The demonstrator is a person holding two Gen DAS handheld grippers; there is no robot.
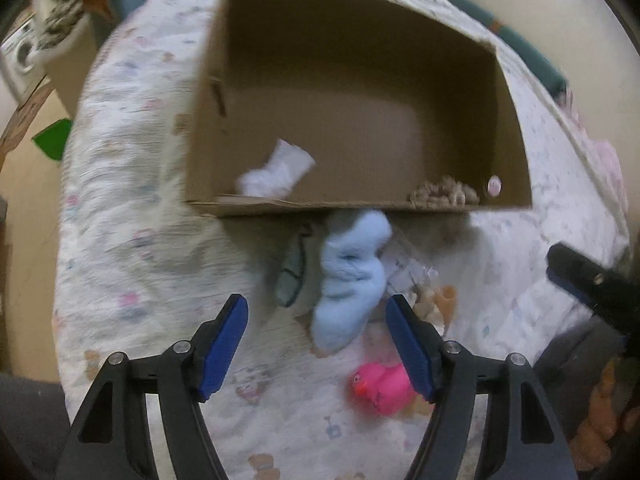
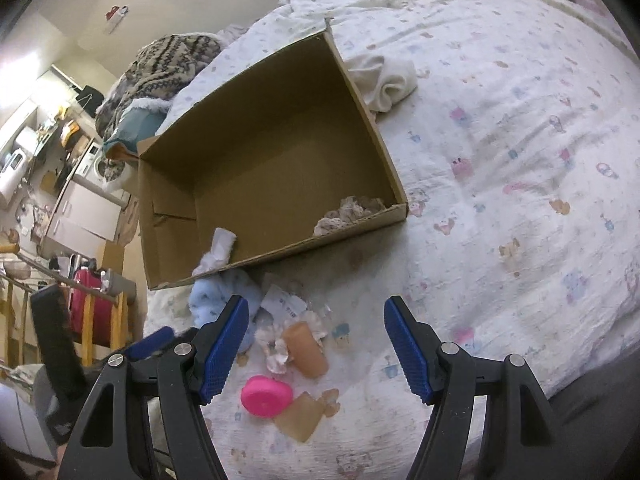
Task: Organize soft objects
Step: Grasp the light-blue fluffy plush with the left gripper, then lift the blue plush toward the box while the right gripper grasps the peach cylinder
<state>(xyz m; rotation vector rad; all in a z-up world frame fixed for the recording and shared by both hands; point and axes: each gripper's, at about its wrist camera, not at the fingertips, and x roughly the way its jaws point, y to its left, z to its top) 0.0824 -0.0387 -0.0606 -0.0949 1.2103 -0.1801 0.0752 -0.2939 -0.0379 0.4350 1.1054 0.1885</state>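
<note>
Blue sock (image 1: 352, 280) on the bedsheet (image 1: 140, 240), just ahead of my left gripper (image 1: 316, 336), jaws released.

Sock's far end touches the cardboard box (image 1: 360, 80) front wall; white sock (image 1: 276, 174) and beige cloth (image 1: 444, 192) lie inside. Pink duck (image 1: 380, 388) sits by my right finger. Right gripper (image 2: 316, 336) also spread, holding nothing, above the peach toy (image 2: 306, 348).

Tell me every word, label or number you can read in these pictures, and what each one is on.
No text here can be read.
White paper tag beside the light blue fluffy sock: bluish print, too small and blurred to read.
Round pink sticker inside the cardboard box: a mark, unreadable.
Patterned bedsheet: cartoon pictures only, no words visible.
</note>
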